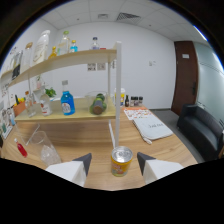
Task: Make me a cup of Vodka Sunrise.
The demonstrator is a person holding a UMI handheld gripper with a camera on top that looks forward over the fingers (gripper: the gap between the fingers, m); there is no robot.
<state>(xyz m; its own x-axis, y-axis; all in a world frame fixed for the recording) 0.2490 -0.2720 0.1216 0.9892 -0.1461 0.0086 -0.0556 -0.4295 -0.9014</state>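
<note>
The open fingers (pixel 114 161) stood either side of a yellow can (pixel 121 161) on the counter (pixel 165 147) (unlifted, apparently), so mixing looked barely begun, with the clear glass (pixel 44 145) seemingly empty.

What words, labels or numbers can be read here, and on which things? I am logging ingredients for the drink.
None can be read.
Yellow metal can standing between the open gripper fingers: printed side too blurred.
Blue plastic bottle on the wooden shelf: label too small.
Dark green bottle beside it: label blurred.
White papers on the wooden table: print too small.
</note>
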